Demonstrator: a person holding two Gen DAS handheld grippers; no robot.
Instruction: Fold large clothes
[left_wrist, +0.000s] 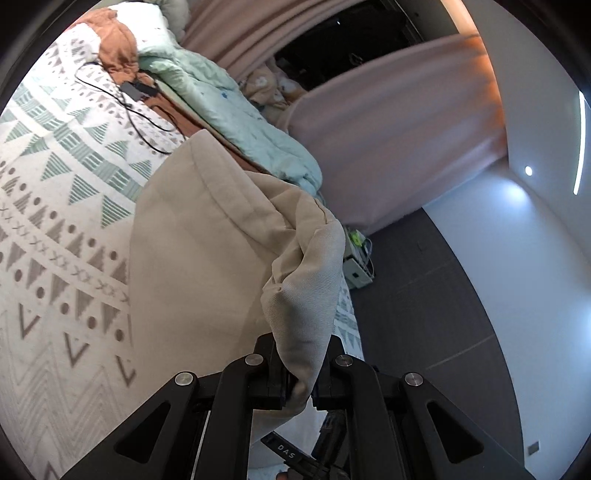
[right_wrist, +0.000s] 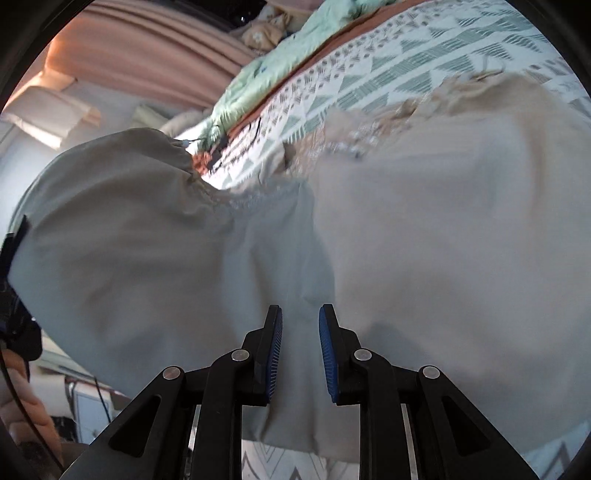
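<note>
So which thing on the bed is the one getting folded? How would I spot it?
Find the bed cover with the green and grey triangle pattern. The beige garment lies draped across it, with one bunched corner pinched in the left gripper. It is plain and pale with no pattern, unlike the mint green quilt and the rust-orange cloth farther back.

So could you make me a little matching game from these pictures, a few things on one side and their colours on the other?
Things:
1. garment in the left hand-held gripper
2. quilt
3. curtain
4. right hand-held gripper pads

Colours:
A. blue
B. mint green
C. beige
D. dusty pink

Pairs: 1-C, 2-B, 3-D, 4-A
</note>
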